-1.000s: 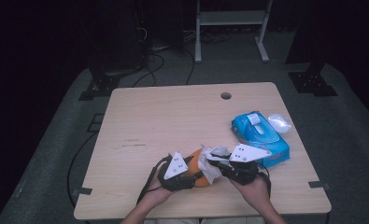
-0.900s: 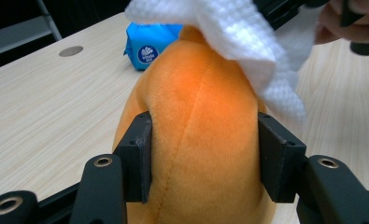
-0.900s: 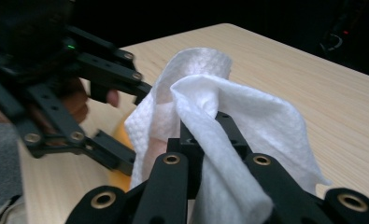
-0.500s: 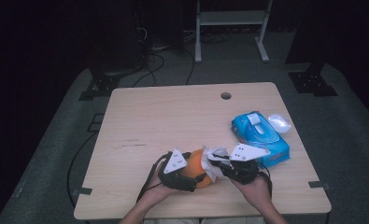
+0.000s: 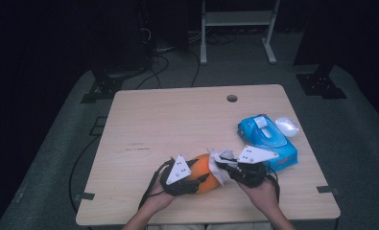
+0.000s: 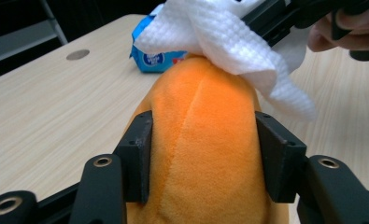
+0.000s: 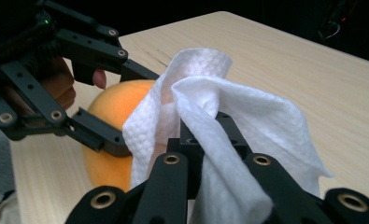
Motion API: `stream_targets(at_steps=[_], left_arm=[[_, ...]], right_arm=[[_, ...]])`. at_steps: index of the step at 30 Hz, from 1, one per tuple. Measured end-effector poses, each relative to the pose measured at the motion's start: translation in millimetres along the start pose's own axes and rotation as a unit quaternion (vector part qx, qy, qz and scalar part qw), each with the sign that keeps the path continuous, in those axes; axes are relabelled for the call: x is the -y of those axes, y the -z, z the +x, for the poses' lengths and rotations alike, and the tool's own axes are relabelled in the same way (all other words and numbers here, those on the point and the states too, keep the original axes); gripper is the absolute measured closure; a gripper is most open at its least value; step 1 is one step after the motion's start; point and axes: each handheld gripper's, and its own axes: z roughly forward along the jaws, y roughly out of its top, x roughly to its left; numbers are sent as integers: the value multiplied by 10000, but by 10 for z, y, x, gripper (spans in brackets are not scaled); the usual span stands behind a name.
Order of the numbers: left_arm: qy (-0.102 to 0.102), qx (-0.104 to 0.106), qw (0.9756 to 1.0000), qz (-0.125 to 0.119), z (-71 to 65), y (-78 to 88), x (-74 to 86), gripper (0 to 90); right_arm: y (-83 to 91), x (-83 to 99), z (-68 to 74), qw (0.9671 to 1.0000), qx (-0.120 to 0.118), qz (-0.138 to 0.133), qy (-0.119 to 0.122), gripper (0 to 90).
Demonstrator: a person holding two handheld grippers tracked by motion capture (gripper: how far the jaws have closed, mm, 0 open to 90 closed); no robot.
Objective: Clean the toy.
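An orange plush toy (image 5: pixel 202 168) lies near the table's front edge. My left gripper (image 5: pixel 196 178) is shut on it: both pads press into its sides (image 6: pixel 201 154). Those jaws have just been closing, with the plush between them. My right gripper (image 5: pixel 224 166) is shut on a crumpled white wipe (image 7: pixel 210 102). It holds the wipe against the far end of the plush (image 6: pixel 219 32). In the right gripper view the left gripper's black jaws (image 7: pixel 102 102) clasp the orange plush (image 7: pixel 109 109) just left of the wipe.
A blue pack of wipes (image 5: pixel 267 140) lies right of my right hand, with a small white object (image 5: pixel 287 126) behind it. A round hole (image 5: pixel 232 98) sits near the table's far edge. Bare wood (image 5: pixel 168 124) stretches across the left and middle.
Both hands stay at the front edge. More of the orange plush shows between the two grippers than a second ago.
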Motion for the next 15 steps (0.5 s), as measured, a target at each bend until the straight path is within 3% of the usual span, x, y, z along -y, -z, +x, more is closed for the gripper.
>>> stream_targets(at_steps=[4, 6, 11, 14, 15], left_arm=[[-109, 40, 9999, 26, -46, -25, -5, 420], [-88, 106, 9999, -3, -29, -20, 2, 395], [186, 116, 9998, 31, 90, 4, 33, 170], [262, 193, 9994, 67, 118, -8, 73, 168], [208, 165, 9996, 75, 109, -7, 67, 216]], right_arm=[[-40, -40, 123, 9996, -153, 22, 224, 828], [-48, -37, 116, 9996, -170, 57, 215, 829], [-53, 39, 2, 9997, -180, 181, 48, 828], [-48, 68, -53, 9997, -149, 208, -31, 828], [-47, 67, -57, 9997, -140, 206, -55, 828]])
